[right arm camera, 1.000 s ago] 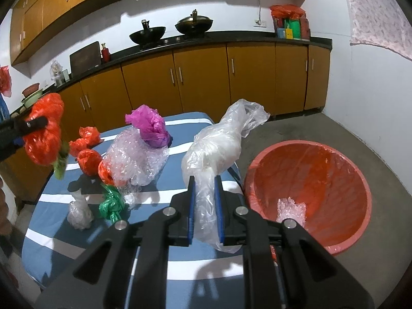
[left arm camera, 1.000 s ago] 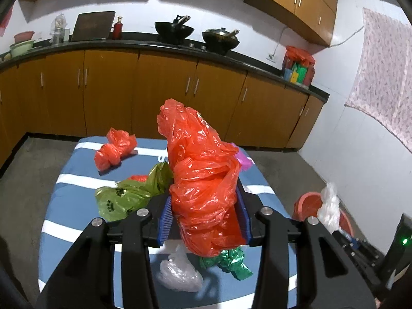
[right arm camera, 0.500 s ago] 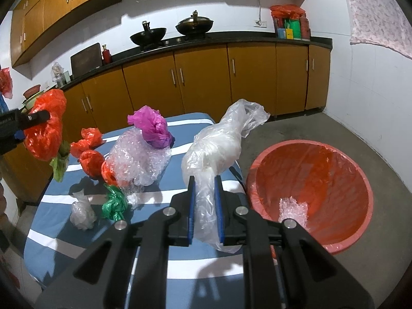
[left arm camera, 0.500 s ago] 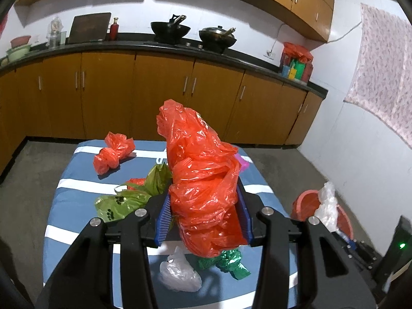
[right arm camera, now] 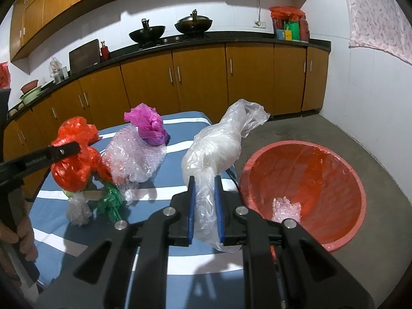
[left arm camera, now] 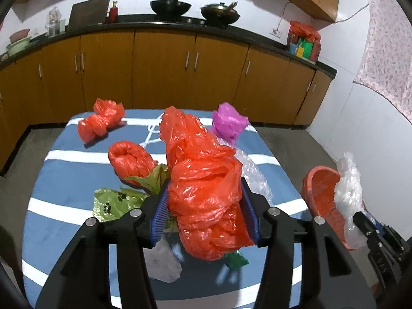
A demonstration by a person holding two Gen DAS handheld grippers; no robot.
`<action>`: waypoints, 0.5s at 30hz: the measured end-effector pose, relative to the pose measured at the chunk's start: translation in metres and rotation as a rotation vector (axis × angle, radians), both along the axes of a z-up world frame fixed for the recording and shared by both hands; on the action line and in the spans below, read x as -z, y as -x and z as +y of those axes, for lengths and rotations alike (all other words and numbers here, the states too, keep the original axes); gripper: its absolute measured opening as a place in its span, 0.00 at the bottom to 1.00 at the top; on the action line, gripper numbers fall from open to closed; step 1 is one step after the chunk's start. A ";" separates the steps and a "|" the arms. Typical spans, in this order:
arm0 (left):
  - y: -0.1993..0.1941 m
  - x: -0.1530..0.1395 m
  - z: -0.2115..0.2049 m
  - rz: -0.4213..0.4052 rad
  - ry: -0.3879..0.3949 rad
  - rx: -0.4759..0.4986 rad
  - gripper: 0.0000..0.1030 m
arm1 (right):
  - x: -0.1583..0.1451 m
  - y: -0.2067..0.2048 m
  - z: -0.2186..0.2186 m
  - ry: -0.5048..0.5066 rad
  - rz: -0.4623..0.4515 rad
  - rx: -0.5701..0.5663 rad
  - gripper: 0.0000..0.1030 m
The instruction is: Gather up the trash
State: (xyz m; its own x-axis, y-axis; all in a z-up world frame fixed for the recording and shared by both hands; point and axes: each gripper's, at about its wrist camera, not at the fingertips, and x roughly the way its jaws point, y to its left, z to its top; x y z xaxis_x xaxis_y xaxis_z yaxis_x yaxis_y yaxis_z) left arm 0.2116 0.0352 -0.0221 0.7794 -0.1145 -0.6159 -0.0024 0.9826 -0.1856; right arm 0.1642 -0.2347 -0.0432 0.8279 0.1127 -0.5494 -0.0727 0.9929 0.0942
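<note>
A big crumpled red plastic bag (left arm camera: 206,200) stands tall between the blue pads of the left hand-held gripper (left arm camera: 204,213), above the near middle of the blue, white-striped tabletop (left arm camera: 69,180). Those jaws are opening, yet the bag still bulges against both pads. The plastic is glossy, creased and knotted into lumps, its top rising well above the pads.

The right hand-held gripper (right arm camera: 204,206) is squeezed tight on a clear plastic bag (right arm camera: 216,149), thin and cloudy, its loose mouth flaring upward. It hangs over the tabletop's right edge, just beside the red basin (right arm camera: 303,193) on the concrete floor (right arm camera: 386,206). The basin's mouth is wide and open, with only a small clear scrap (right arm camera: 287,208) lying at the bottom.

Under and around the red bag lie a green bag with paw prints (left arm camera: 116,203), a small dark green twist (right arm camera: 110,202) and a small clear wad (right arm camera: 77,209) near the front edge. Further back sit two more red bundles (left arm camera: 128,159), a heap of bubble wrap (right arm camera: 136,154) and a magenta bag (right arm camera: 148,127) resting on top of it. The far strip of the tabletop is bare, and a gap of floor separates it from the brown cabinets (right arm camera: 195,77).
</note>
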 end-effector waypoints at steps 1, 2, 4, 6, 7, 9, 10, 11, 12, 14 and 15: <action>0.000 0.002 0.000 0.006 0.001 0.001 0.51 | 0.000 0.000 -0.001 0.001 -0.001 0.003 0.14; 0.000 0.004 0.002 0.013 0.004 0.001 0.51 | -0.001 0.001 -0.001 0.001 -0.002 0.005 0.14; 0.001 0.005 0.004 0.019 0.010 0.000 0.51 | -0.001 0.001 -0.002 -0.001 -0.003 0.008 0.14; 0.003 0.004 0.007 0.016 0.026 0.013 0.47 | -0.001 0.002 -0.002 -0.001 -0.003 0.008 0.14; 0.004 0.003 0.007 0.012 0.029 0.020 0.42 | -0.001 0.002 -0.001 -0.001 -0.003 0.007 0.14; 0.004 0.001 0.008 0.009 0.029 0.039 0.26 | 0.000 0.002 -0.001 -0.003 -0.002 0.007 0.14; 0.004 -0.001 0.009 0.005 0.024 0.048 0.24 | 0.000 0.002 -0.002 -0.005 -0.001 0.006 0.14; 0.005 -0.003 0.009 -0.001 0.019 0.056 0.23 | 0.000 0.002 -0.001 -0.008 -0.001 0.005 0.14; 0.005 -0.004 0.008 -0.004 0.017 0.058 0.23 | 0.000 0.003 -0.002 -0.012 -0.003 0.004 0.14; 0.004 -0.005 0.009 -0.001 0.030 0.068 0.23 | 0.000 0.004 -0.003 -0.015 -0.004 0.004 0.14; 0.005 -0.005 0.010 0.002 0.043 0.072 0.29 | -0.001 0.005 -0.004 -0.017 -0.005 0.004 0.14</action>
State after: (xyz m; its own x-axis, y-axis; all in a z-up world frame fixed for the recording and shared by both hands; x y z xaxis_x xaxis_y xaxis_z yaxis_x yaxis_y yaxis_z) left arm 0.2067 0.0452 -0.0167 0.7673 -0.1963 -0.6105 0.0673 0.9714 -0.2277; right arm 0.1595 -0.2386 -0.0425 0.8310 0.1190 -0.5433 -0.0697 0.9914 0.1105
